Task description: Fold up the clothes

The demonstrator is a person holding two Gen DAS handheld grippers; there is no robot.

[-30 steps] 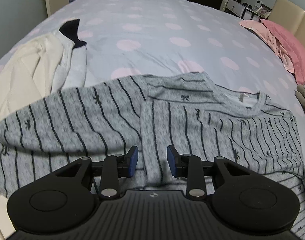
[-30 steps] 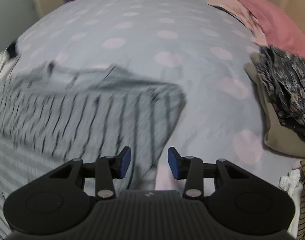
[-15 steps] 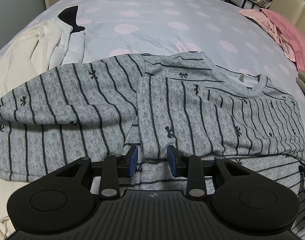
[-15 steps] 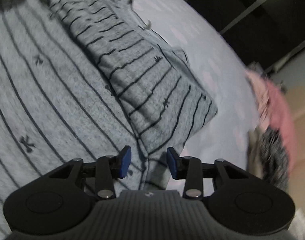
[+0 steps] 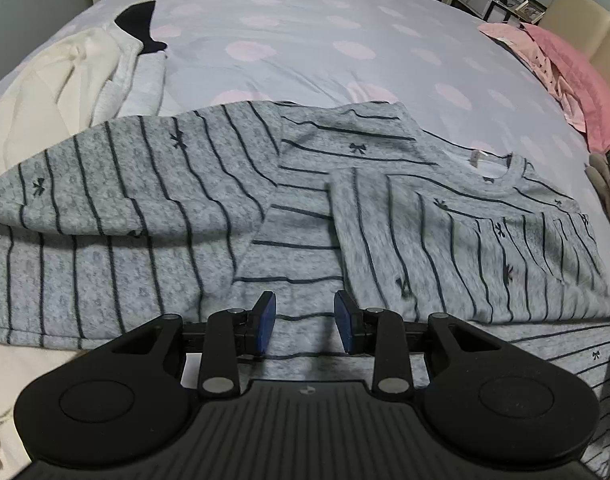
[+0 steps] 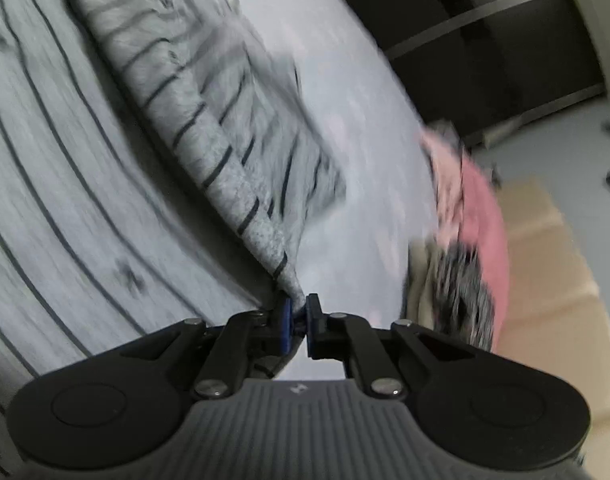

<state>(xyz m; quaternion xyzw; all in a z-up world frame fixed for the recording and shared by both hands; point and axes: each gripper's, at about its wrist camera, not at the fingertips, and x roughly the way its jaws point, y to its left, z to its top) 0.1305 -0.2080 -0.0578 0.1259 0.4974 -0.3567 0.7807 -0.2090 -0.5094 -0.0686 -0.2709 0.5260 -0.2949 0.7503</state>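
Observation:
A grey shirt (image 5: 445,220) with thin dark stripes and small bows lies spread on the bed, both sides folded inward over its body. My left gripper (image 5: 305,320) hovers over the shirt's near hem, its blue pads apart and nothing pinched between them. In the blurred right wrist view the same shirt (image 6: 85,200) fills the left side. My right gripper (image 6: 299,316) is closing, and its pads pinch a corner of a folded striped flap (image 6: 233,184) that runs up and away from them.
The bedspread (image 5: 305,40) is pale lilac with pink dots. A cream garment (image 5: 45,92) and a dark item (image 5: 139,24) lie far left. Pink fabric (image 5: 565,68) and a patterned clothes pile (image 6: 457,280) sit at the right, near a beige headboard (image 6: 545,260).
The right gripper rolled, sank toward the shirt and closed its jaws on the corner of the folded flap. The left gripper stayed over the hem, still open.

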